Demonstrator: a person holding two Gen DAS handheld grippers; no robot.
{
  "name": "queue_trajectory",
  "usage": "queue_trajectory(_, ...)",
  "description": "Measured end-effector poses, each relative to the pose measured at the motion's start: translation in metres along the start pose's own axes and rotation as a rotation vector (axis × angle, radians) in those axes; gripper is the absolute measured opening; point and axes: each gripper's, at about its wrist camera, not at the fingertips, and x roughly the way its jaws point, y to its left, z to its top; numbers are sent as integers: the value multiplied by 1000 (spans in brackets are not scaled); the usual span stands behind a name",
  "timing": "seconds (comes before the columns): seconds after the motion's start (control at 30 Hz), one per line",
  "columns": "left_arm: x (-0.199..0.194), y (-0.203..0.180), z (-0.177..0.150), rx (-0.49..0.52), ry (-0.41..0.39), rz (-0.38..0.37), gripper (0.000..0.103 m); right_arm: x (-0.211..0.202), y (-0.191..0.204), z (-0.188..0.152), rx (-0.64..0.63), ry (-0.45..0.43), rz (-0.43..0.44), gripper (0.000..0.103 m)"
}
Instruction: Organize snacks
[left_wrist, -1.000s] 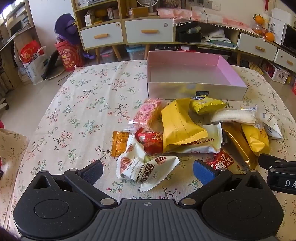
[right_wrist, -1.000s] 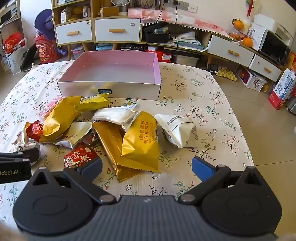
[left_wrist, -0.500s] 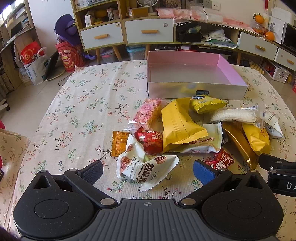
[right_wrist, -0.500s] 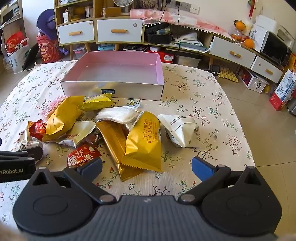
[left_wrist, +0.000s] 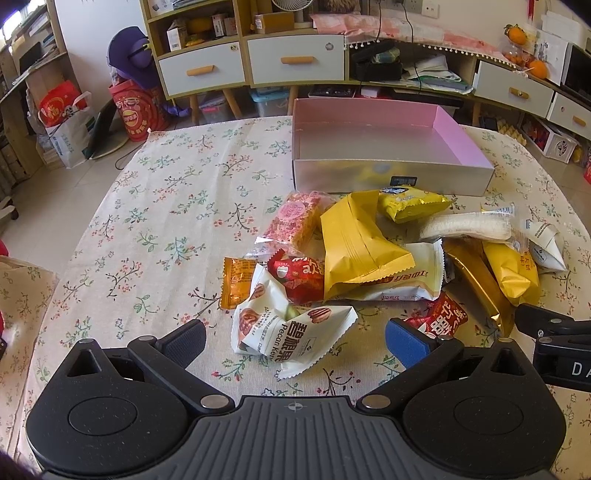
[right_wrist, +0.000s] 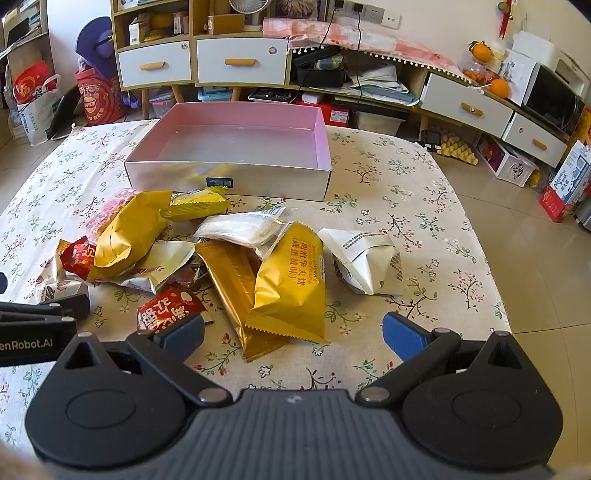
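Left gripper (left_wrist: 295, 341) spread wide, nothing btwn its fingers, low over the near table edge. Just ahead of it: white pecan packet (left_wrist: 291, 330), crumpled, lying on the floral tablecloth (left_wrist: 155, 221). Right gripper (right_wrist: 293, 332) also spread wide, holding nothing; the near end of the yellow wafer packet (right_wrist: 291, 286) sits btwn its fingers, not touching either. Gold bar packet (right_wrist: 232, 291) lies under that packet's left side. Red packet (right_wrist: 166, 306) just by the right gripper's left finger. White folded packet (right_wrist: 364, 260) to the right, apart from the pile. Mid pile: big yellow bag (left_wrist: 356, 245) lying over a cream packet (left_wrist: 410, 284); small orange sachet (left_wrist: 236, 282) at the left edge; pink rice bar (left_wrist: 295, 219) further back; clear-wrapped white roll (left_wrist: 467, 227) on the right. Far side: pink-lined box (left_wrist: 391, 177), open, w/ small yellow packet (left_wrist: 410, 205) just in front of its near wall.
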Motion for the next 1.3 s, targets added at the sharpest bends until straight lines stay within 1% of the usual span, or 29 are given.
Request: queue_trajectory(1.3, 1, 1, -1, -4, 14, -8, 103, 2, 2, -1, 1, 0, 2, 103)
